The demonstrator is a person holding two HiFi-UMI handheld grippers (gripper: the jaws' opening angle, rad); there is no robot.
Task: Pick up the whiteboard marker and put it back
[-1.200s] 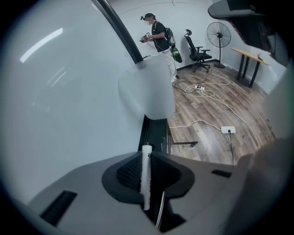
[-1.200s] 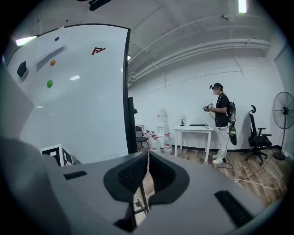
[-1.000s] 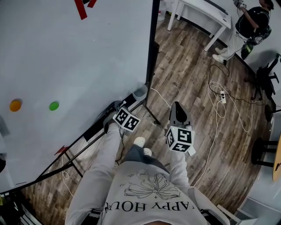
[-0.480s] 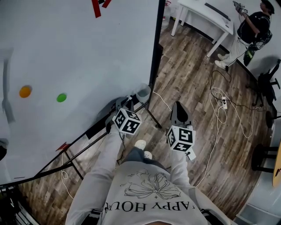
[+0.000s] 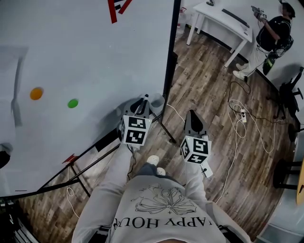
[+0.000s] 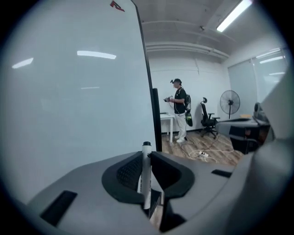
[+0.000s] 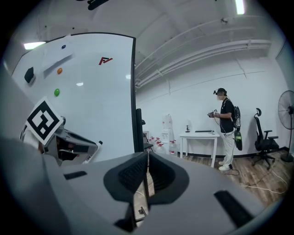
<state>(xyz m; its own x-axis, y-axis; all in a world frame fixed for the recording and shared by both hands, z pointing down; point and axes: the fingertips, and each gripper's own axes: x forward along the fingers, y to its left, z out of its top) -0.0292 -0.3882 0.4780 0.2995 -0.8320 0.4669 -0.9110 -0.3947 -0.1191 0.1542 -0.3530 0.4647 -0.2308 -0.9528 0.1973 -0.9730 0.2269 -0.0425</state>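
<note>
Left gripper (image 5: 141,102) has risen beside the board (image 5: 85,57), clamping the marker (image 6: 146,172) — pickup done. Right gripper (image 5: 191,116) hangs closed, empty

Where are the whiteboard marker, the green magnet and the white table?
whiteboard marker (image 6: 146,176): left gripper view, on its white barrel between the jaws.
green magnet (image 5: 72,103): head view, on its centre.
white table (image 5: 213,13): head view, on the bare tabletop.

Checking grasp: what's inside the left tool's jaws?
A whiteboard marker, upright, dark cap up, clamped in the left tool. Its lower end is hidden behind the tool's body.
</note>
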